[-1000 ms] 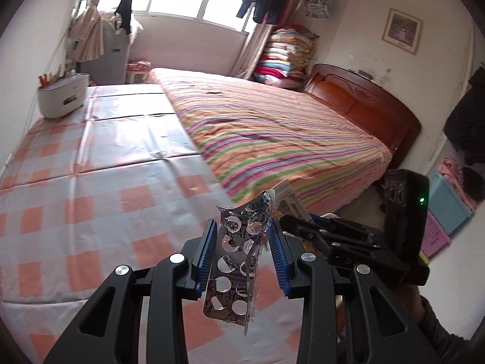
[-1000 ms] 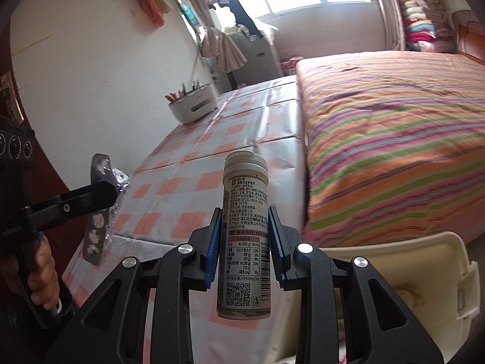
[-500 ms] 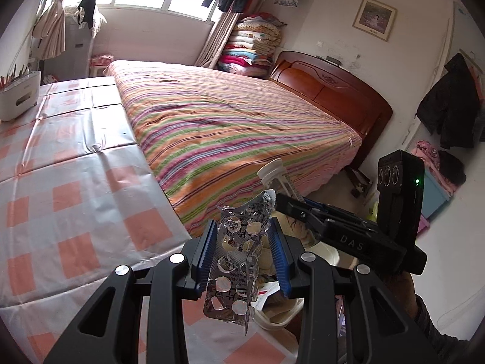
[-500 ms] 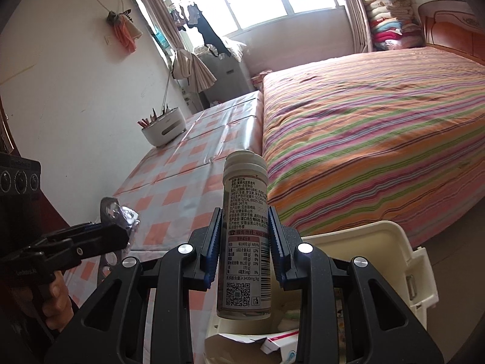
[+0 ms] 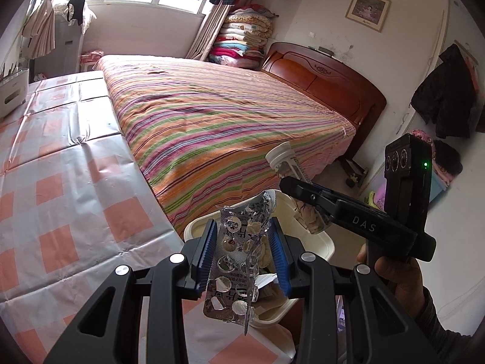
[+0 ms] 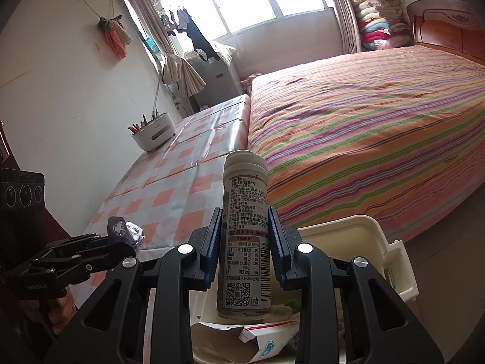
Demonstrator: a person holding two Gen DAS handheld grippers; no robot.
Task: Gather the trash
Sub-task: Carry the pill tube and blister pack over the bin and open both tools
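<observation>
My left gripper (image 5: pixel 242 257) is shut on a crumpled silver pill blister pack (image 5: pixel 239 261), held above the near edge of a cream plastic trash bin (image 5: pixel 321 244). My right gripper (image 6: pixel 244 248) is shut on a white-capped tablet bottle (image 6: pixel 245 233), held upright over the same bin (image 6: pixel 376 242). Paper and a small carton (image 6: pixel 266 338) lie inside the bin. The right gripper with the bottle (image 5: pixel 285 160) shows in the left wrist view; the left gripper with the blister pack (image 6: pixel 124 230) shows at the lower left of the right wrist view.
A table with an orange-checked cloth (image 5: pixel 60 182) lies to the left, with a white holder of pens (image 6: pixel 153 132) at its far end. A bed with a striped cover (image 5: pixel 227 127) lies beyond the bin. The floor (image 5: pixel 333 179) shows to the right.
Both grippers have moved right, off the table and over the trash bin, each still holding its item. The bin has come fully into both views.
</observation>
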